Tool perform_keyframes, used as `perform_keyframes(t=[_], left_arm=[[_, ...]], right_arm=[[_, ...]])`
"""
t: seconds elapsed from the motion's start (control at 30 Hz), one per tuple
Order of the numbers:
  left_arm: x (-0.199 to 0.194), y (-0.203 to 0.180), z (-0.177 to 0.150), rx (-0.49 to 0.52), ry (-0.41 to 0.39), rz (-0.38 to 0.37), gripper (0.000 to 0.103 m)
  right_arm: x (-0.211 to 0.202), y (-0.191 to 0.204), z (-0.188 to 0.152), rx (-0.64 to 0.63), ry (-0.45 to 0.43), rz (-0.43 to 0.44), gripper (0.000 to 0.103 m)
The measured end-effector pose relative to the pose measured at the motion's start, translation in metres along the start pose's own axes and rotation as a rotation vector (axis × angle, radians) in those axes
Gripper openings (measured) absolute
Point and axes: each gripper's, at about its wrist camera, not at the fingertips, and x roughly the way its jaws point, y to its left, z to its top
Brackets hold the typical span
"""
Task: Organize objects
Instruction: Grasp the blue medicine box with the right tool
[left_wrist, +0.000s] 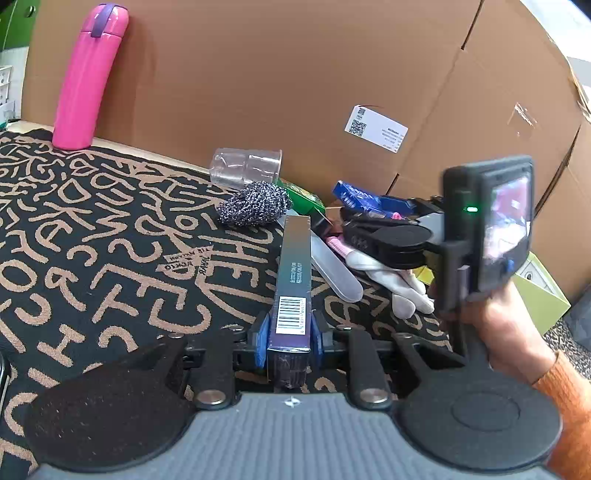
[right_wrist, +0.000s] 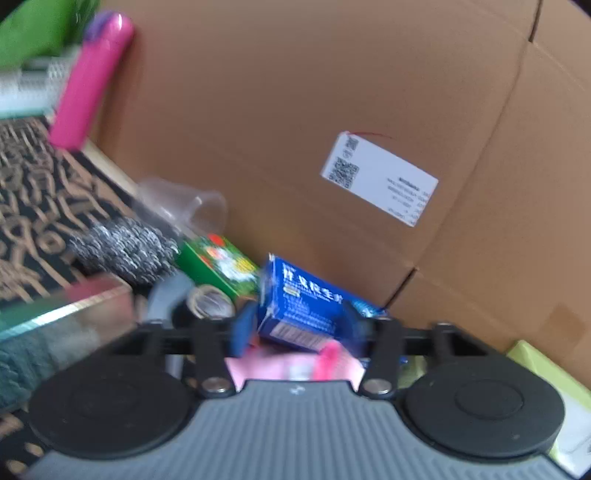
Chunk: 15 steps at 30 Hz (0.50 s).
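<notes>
My left gripper (left_wrist: 290, 332) is shut on a long dark box (left_wrist: 293, 258) with a barcode, which points away over the patterned cloth (left_wrist: 92, 240). My right gripper (right_wrist: 299, 328) reaches into the pile by the cardboard wall, and its blue pads close in on both sides of a blue medicine box (right_wrist: 306, 299) that sits tilted between them. In the left wrist view that gripper (left_wrist: 364, 212) is on the right in a person's hand (left_wrist: 509, 321), with the blue box (left_wrist: 354, 195) at its tips. The right wrist view is blurred.
A pink bottle (left_wrist: 88, 77) stands at the back left against a big cardboard box (left_wrist: 295, 92). A clear cup (left_wrist: 245, 166), a steel scourer (left_wrist: 255, 205), a green box (left_wrist: 303, 197), a tape roll (right_wrist: 208, 301), a white glove (left_wrist: 391, 277) and a yellow-green box (left_wrist: 543, 291) crowd the pile.
</notes>
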Motion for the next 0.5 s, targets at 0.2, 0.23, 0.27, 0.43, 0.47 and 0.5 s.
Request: perform_keyframes(t=[0.2,0.23,0.27,0.43,0.47,0.5], left_arm=[[-0.001,-0.002,-0.002,0.000,0.003,0.004,0.022],[-0.002,-0.003,-0.003,-0.001,0.006,0.002,0.022],[-0.002,-0.003,-0.004,-0.003,0.011,-0.003,0.022],[-0.009,-0.010,-0.011,0.008,0.019,-0.001,0.022],[-0.010,-0.012,-0.012,0.012,0.020,0.004,0.022],[-0.011,-0.013,-0.013,0.019,0.022,0.005,0.022]], right_arm=[[-0.045,-0.010,-0.006,0.022,-0.065,-0.024,0.024],[-0.054,-0.014,-0.010,0.037,-0.066,-0.020,0.022],[-0.065,-0.017,-0.015,0.051,-0.066,-0.010,0.020],[-0.132,-0.018,-0.050,0.073,-0.065,0.058,0.018],[-0.145,-0.017,-0.058,0.077,-0.052,0.071,0.018],[-0.157,-0.017,-0.067,0.089,-0.036,0.081,0.018]])
